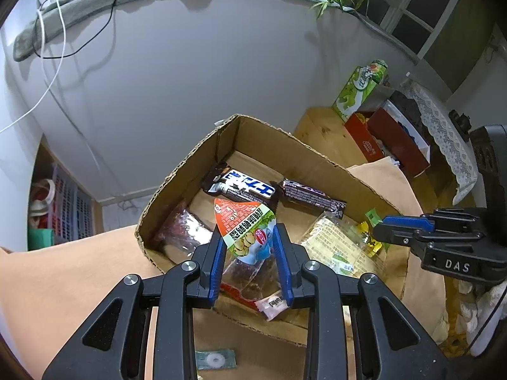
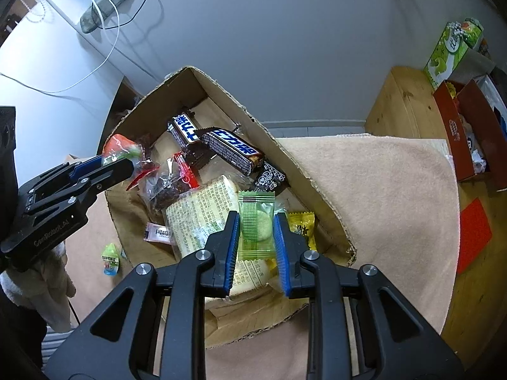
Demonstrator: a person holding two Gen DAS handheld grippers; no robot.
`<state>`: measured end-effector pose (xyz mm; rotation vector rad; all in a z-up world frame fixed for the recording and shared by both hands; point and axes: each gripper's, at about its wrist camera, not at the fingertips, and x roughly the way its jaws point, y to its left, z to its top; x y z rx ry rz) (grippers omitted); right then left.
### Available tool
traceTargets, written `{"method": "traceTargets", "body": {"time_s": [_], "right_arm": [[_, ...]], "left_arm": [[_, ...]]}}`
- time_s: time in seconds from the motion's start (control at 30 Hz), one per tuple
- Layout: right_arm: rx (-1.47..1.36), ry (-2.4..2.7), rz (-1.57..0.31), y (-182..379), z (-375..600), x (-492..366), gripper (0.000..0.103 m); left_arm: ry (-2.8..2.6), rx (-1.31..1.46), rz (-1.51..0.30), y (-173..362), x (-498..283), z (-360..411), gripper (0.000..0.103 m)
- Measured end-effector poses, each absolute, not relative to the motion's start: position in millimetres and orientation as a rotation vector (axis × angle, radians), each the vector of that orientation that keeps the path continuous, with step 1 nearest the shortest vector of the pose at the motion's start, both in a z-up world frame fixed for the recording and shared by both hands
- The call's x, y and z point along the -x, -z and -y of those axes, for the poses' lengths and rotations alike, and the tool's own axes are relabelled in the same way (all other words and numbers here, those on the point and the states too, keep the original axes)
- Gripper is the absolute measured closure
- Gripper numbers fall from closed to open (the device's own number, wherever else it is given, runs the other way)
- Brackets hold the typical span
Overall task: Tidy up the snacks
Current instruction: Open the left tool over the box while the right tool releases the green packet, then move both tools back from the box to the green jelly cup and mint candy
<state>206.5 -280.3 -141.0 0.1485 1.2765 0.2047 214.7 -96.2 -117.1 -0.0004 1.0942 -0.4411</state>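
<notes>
My left gripper pinches a glossy, crinkled orange-and-green packet; my right gripper clamps a flat translucent green wafer sachet, both above the ragged corrugated cardboard box.

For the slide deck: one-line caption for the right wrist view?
Right gripper holds a green cookie packet over the cardboard box of snacks; left gripper holds an orange-topped packet.

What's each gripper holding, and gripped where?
Left gripper: orange-and-green snack packet, pinched across its middle. Right gripper: green candy wrapper, held by its side edges.
</notes>
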Motion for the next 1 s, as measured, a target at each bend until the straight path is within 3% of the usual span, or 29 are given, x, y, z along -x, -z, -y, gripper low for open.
{"method": "traceTargets", "body": {"time_s": [0.03, 0.13, 0.17, 1.0], "right_arm": [[-0.144, -0.207, -1.277, 140.7, 279.1, -206.3, 0.075], [-0.130, -0.201, -1.265, 138.2, 276.3, -205.3, 0.041], [-0.125, -0.197, -1.252, 136.1, 275.4, -204.3, 0.038], [-0.102, -0.316, -1.200, 106.8, 234.6, -182.4, 0.038]], "left_arm": [[0.440, 0.004, -1.100, 117.6, -215.6, 96.0, 0.074], [0.443, 0.007, -1.106, 117.2, -216.5, 96.5, 0.065], [0.442, 0.007, -1.103, 116.3, -215.8, 96.1, 0.062], [0.395, 0.049, -1.050, 91.3, -192.4, 53.2, 0.062]]}}
